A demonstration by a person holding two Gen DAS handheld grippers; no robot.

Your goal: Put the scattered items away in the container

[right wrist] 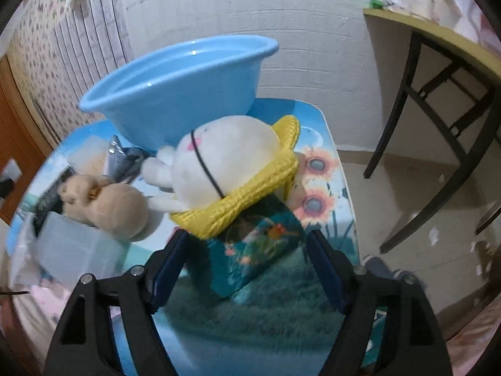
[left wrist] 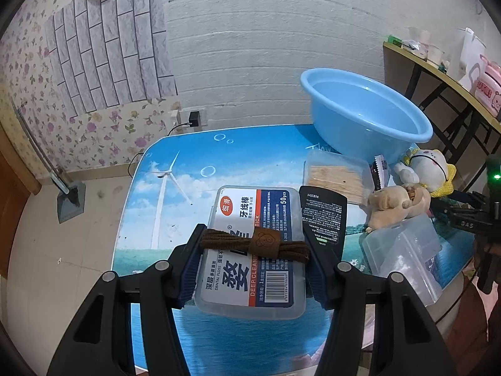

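My left gripper [left wrist: 253, 244] is shut on a brown cord bundle [left wrist: 255, 242] and holds it above a clear dental floss box [left wrist: 250, 260] on the table. The blue basin [left wrist: 364, 116] stands at the table's far right; it also shows in the right wrist view [right wrist: 178, 94]. My right gripper [right wrist: 247, 244] is open, its fingers on either side of a teal picture box [right wrist: 260, 250]. A white plush with a yellow hat [right wrist: 231, 169] lies just ahead of it, a tan plush bear [right wrist: 109, 200] to the left.
A black packet [left wrist: 322, 213], a clear box of wooden sticks [left wrist: 338, 175], a clear plastic box [left wrist: 404, 250] and a dark sachet [left wrist: 380, 172] lie near the basin. A black-legged side table [right wrist: 438, 94] stands to the right. The table edge [right wrist: 347, 194] drops to the floor.
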